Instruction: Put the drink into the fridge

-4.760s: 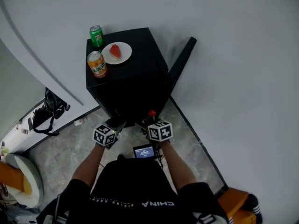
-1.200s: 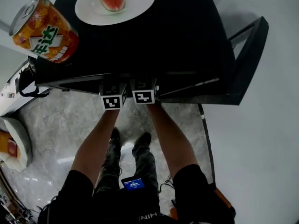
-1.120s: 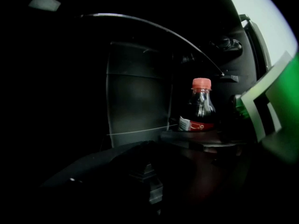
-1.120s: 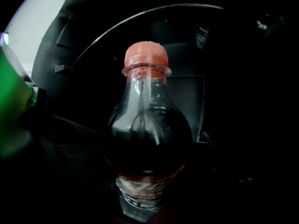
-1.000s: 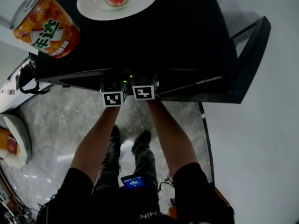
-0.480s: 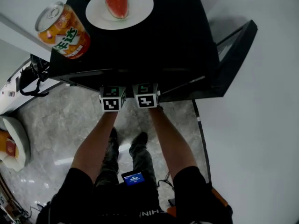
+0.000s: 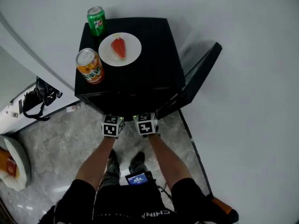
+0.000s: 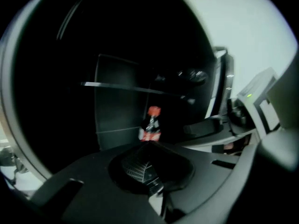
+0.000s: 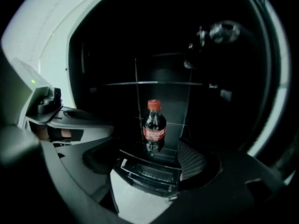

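Your right gripper (image 9: 147,169) has just been opening, and now its jaws stand spread wide with nothing between them. The ribbed pad (image 9: 191,160) on one side is bare. Over on your left gripper (image 8: 142,169) the jaws are pressed together, and they pinch nothing either.

Look past the right jaws and there it is: the cola bottle (image 9: 154,125), upright on a glass shelf (image 9: 161,152) inside the dark fridge (image 7: 154,59), apart from both grippers. You can see the red cap, the near-black drink, and a red label with white script round the middle. A faint reflection of the bottle shows in the glass under it. The left gripper view catches the same bottle, smaller and blurred, with its red cap and label against the black interior.

From your head view, both grippers sit side by side at the fridge's front edge. Its door (image 7: 198,80) swings open to your right. On the fridge's top stand a green can (image 7: 96,20) at the back corner and an orange can (image 7: 89,66) nearer you. Just beside them a white plate (image 7: 133,55) carries a watermelon slice (image 7: 118,47). Below you is grey marbled floor (image 7: 56,143).
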